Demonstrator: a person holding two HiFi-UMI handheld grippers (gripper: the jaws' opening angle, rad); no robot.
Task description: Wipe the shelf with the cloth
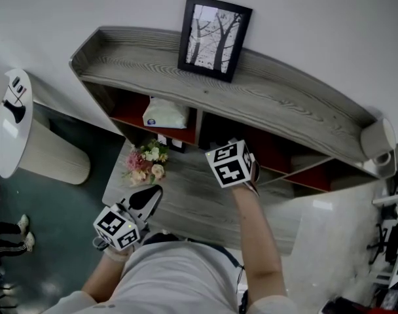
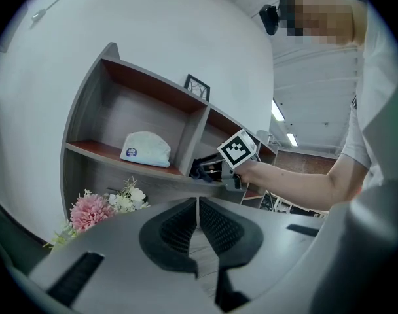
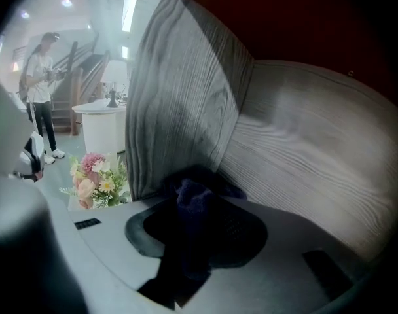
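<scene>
The right claw (image 3: pixel 199 221) pinches the cloth (image 3: pixel 189 188), a dark bunched wad. It sits inside a shelf (image 1: pixel 271 97) compartment, at 6 o'clock in the right gripper view. The left claw (image 2: pixel 198 216) is pressed together and empty, at 7 o'clock in the head view. The cloth looks soft, light and limp. Grip a thick fold mid-bunch, leaving loose ends to trail flat.

Mock home corner inside a bigger lab or open office. Home dressing: grey wood-grain shelf (image 1: pixel 271 103) against a white wall, framed picture (image 1: pixel 214 38) on top, tissue pack (image 1: pixel 165 114) in a cubby, flowers (image 1: pixel 145 162) below. Non-home cues: ceiling strip lights (image 3: pixel 129 8), staircase (image 3: pixel 88 64), round white table (image 3: pixel 104 120), person (image 3: pixel 40 90) standing in the open hall behind.
</scene>
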